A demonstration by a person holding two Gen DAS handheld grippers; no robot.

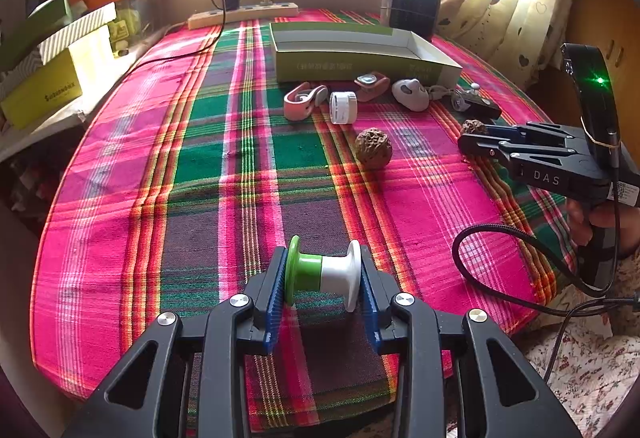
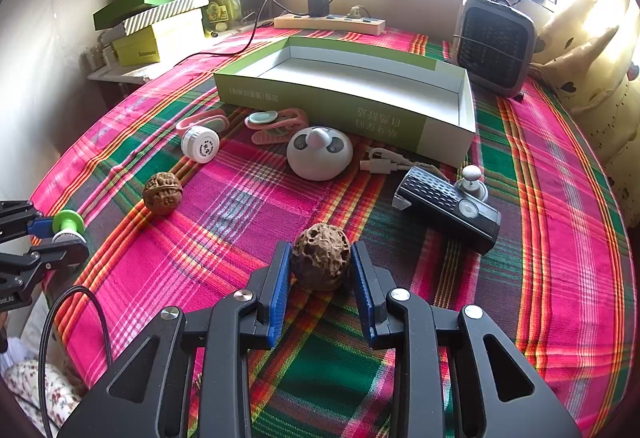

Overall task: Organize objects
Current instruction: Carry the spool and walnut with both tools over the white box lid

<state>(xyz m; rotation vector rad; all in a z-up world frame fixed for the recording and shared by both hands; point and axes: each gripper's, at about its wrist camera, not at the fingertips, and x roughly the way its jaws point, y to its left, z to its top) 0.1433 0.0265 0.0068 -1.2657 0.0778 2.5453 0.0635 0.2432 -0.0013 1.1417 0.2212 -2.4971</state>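
My left gripper (image 1: 322,278) is shut on a green and white spool (image 1: 324,272), held just above the plaid cloth; it also shows at the left edge of the right wrist view (image 2: 68,226). My right gripper (image 2: 320,270) is shut on a brown walnut (image 2: 320,256), low over the cloth; it shows in the left wrist view (image 1: 472,132). A second walnut (image 1: 374,149) (image 2: 162,193) lies loose on the cloth. An open green and white box (image 1: 360,66) (image 2: 320,106) stands behind, empty.
In front of the box lie pink clips (image 2: 276,126), a white round cap (image 2: 200,144), a white panda-faced gadget (image 2: 320,154), a black device (image 2: 448,206) and a white cable (image 2: 384,162). A heater (image 2: 494,46), a power strip (image 2: 330,22) and stacked boxes (image 2: 156,30) stand behind.
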